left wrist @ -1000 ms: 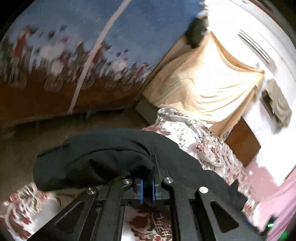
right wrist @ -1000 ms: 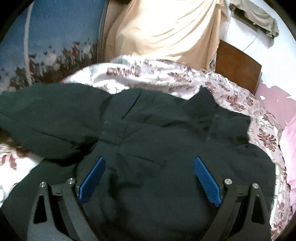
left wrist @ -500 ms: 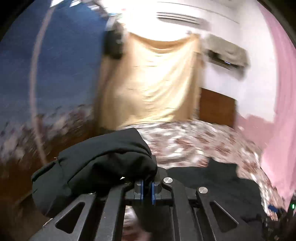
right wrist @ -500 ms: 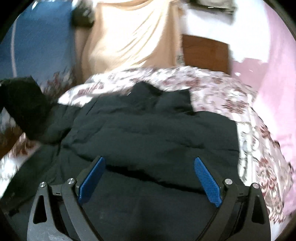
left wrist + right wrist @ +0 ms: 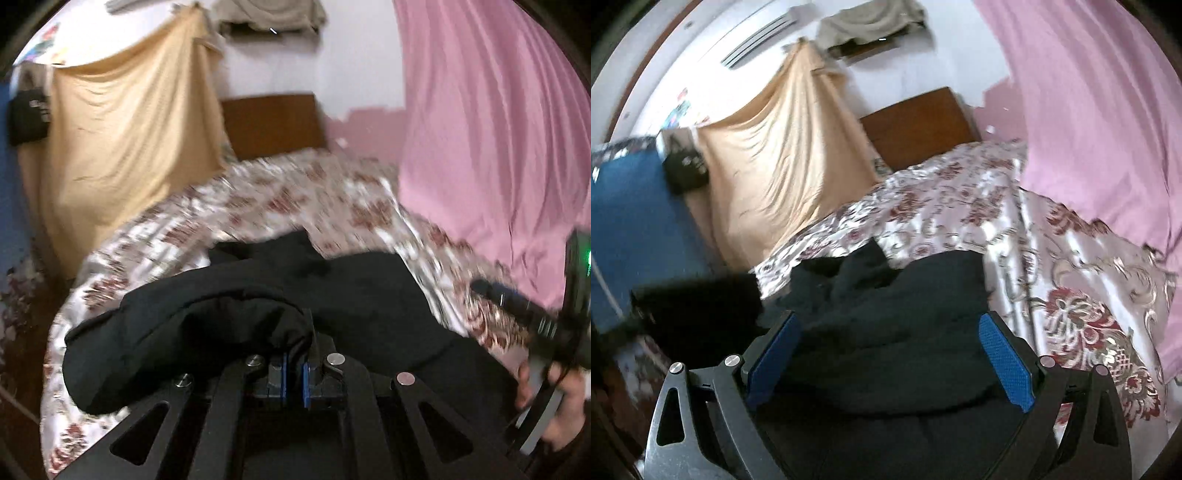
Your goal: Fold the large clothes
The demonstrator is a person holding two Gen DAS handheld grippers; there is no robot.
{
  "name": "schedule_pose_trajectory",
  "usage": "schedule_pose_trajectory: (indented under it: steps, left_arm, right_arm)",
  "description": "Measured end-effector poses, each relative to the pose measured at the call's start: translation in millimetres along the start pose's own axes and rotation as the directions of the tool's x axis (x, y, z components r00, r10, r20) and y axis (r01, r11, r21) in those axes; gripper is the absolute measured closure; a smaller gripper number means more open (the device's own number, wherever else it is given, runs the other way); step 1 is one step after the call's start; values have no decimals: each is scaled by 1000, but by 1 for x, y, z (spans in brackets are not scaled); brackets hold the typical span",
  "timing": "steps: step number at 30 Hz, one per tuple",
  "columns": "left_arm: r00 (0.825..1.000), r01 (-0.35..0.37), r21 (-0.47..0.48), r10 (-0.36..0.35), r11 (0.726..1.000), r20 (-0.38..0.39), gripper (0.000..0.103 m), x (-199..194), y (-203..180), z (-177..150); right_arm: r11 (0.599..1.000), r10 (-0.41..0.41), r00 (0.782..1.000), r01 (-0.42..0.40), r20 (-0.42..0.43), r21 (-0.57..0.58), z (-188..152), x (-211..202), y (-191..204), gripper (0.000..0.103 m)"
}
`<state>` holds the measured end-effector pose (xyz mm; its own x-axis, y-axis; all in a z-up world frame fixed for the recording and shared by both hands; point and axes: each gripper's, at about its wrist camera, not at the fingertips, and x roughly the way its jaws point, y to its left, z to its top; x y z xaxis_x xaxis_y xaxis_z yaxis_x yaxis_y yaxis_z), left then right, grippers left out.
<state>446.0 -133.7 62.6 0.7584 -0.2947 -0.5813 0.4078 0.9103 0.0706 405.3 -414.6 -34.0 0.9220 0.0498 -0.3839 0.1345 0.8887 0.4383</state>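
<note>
Black, padded cloth — a sleeve [image 5: 177, 332] of the dark jacket [image 5: 886, 332], clamped in the left claw [image 5: 293, 373] at lower centre of the left wrist view; sleeve running out to the lower left, jacket body spread to the right over the floral bed [image 5: 1071, 277]; right claw [image 5: 886, 358] wide apart, gripping nothing, poised over the body at lower centre; likely next — sleeve carried rightward across the body, left claw the nearer.
</note>
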Motion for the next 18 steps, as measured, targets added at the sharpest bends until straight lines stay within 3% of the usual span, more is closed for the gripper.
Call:
schedule_pose_trajectory:
  steps: [8, 14, 18]
  left_arm:
    - [982, 130, 6, -128, 992, -142, 93, 46, -36, -40]
    - [943, 243, 8, -235, 970, -236, 85, 50, -39, -64]
    - [908, 318, -1, -304, 948, -290, 63, 38, -40, -76]
  right_arm:
    - [986, 34, 997, -23, -66, 165, -6, 36, -46, 8]
    - [984, 46, 994, -28, -101, 174, -17, 45, -53, 8]
    - [994, 35, 992, -22, -118, 108, -20, 47, -41, 8]
